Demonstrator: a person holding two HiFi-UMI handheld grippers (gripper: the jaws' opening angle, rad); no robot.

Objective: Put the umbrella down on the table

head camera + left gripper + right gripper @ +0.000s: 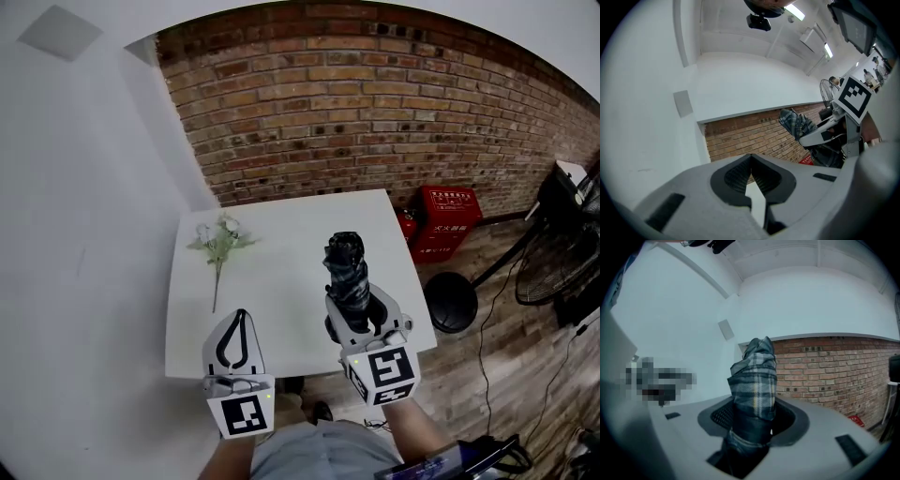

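The lowering step is judged to be in hand. The folded, dark plaid fabric umbrella (pixel 346 272) is gripped by the right gripper (pixel 356 314), whose fingers are closed around its near end, and the rest of the bundle projects beyond them towards the far edge. It is held over the near right corner of the white square bench (pixel 291 291) and has not yet been laid down. Whether any part touches the surface cannot be made out.

The left gripper (pixel 240 321) is seen at the near edge towards the left corner, its fingers brought together at the tips with nothing between them. A pale artificial flower sprig (pixel 218 246) lies along the left side of the bench, well apart from the umbrella.

For the next move, the umbrella needs to be lowered until its whole length rests on bare surface at the middle or right of the bench. It should be kept clear of the sprig and back from the near edge, so that nothing is left overhanging. Only then should the fingers be opened and drawn away.
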